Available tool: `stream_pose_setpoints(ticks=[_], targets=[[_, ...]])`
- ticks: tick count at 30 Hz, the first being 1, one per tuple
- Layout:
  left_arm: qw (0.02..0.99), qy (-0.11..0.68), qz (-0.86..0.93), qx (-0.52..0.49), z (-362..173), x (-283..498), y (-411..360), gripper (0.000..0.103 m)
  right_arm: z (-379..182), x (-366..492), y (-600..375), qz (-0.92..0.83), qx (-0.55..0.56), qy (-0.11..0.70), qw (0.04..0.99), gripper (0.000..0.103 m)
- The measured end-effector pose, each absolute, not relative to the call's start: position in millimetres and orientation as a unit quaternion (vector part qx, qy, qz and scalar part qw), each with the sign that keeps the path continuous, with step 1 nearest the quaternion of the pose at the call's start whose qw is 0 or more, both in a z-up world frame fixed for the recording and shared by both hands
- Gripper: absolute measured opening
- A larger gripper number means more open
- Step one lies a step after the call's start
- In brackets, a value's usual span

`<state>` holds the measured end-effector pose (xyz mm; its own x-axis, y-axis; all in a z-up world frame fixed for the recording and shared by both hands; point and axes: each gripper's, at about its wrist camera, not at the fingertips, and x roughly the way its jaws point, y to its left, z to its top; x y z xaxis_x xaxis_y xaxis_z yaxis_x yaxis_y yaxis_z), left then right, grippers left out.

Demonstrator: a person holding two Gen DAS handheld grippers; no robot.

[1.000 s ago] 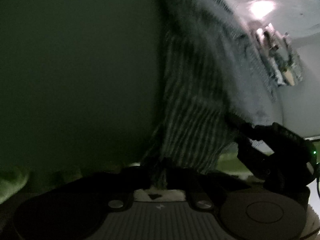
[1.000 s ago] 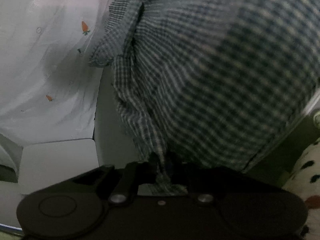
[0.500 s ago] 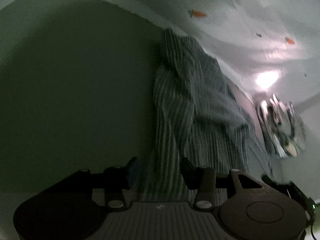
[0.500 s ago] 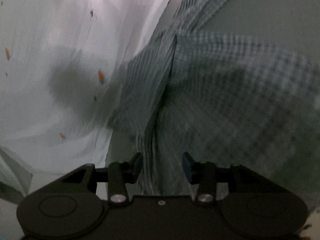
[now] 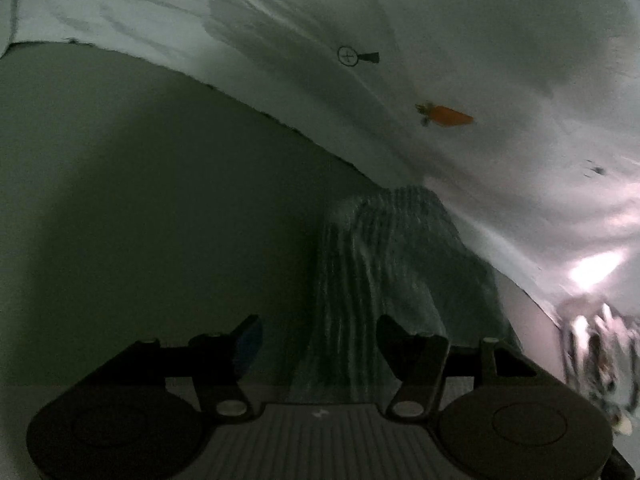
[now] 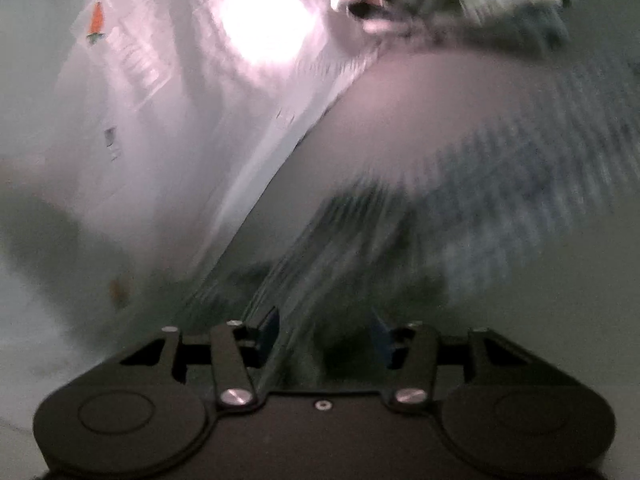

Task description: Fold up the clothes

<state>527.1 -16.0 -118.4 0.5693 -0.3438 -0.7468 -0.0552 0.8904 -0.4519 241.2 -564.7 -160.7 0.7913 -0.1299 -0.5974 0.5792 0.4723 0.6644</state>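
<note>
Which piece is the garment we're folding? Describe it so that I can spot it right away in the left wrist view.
Find the white carrot-print sheet sweeping across the top and right, above a plain green surface. Where they meet lies a heap of checked shirt, just ahead of the open left gripper. It is the only dark, finely lined fabric; everything around it is plain or pale.

Both wrist views close, sharing checked cloth point(image 5: 384, 280)—low-angled

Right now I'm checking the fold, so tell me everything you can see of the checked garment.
The checked garment is dark blue-green and white woven cloth, rumpled into soft vertical folds. It lies on a plain pale surface beside a white carrot-print sheet, ahead of the open left gripper and open right gripper. Neither visibly grips it; the right view is blurred.
</note>
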Motion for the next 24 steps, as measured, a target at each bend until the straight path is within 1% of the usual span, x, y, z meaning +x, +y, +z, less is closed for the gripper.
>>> stream_pose_setpoints(ticks=[5,7,8,9,10,11,12,14,16,18,21,22,24], targets=[[0.84,0.49,-0.081,-0.22,-146,596,-36,0.063,-172,296,-607,-0.267,0.384,0.282,0.838,0.054],[0.835,0.501,-0.071,-0.216,-157,609,-41,0.059,-181,312,-611,-0.265,0.344,0.31,0.846,0.055],[0.833,0.506,-0.064,-0.215,-162,613,-42,0.048,-185,318,-612,-0.262,0.332,0.323,0.847,0.055],[0.83,0.511,-0.057,-0.216,-167,617,-43,0.039,-188,322,-611,-0.257,0.325,0.329,0.848,0.053],[0.827,0.514,-0.052,-0.221,-171,620,-43,0.011,-188,325,-609,-0.249,0.317,0.331,0.853,0.038],[0.825,0.514,-0.052,-0.228,-172,621,-41,0.001,-189,328,-608,-0.241,0.309,0.332,0.858,0.026],[0.828,0.508,-0.051,-0.23,-169,622,-41,0.001,-189,331,-605,-0.237,0.298,0.334,0.863,0.004],[0.836,0.495,-0.049,-0.233,-163,625,-42,0.0,-179,332,-600,-0.229,0.267,0.328,0.877,0.003],[0.85,0.475,-0.051,-0.22,-146,627,-45,0.0,-159,328,-598,-0.221,0.244,0.305,0.894,0.002],[0.863,0.458,-0.054,-0.204,-129,631,-49,0.0,-131,315,-605,-0.22,0.251,0.263,0.905,0.002],[0.876,0.455,-0.048,-0.152,-126,639,-64,0.0,-99,290,-622,-0.249,0.264,0.2,0.91,0.002],[0.877,0.46,-0.043,-0.136,-132,644,-68,0.0,-100,286,-626,-0.254,0.264,0.202,0.908,0.002],[0.868,0.48,-0.029,-0.126,-156,652,-73,0.001,-118,289,-632,-0.267,0.24,0.243,0.901,0.002]])
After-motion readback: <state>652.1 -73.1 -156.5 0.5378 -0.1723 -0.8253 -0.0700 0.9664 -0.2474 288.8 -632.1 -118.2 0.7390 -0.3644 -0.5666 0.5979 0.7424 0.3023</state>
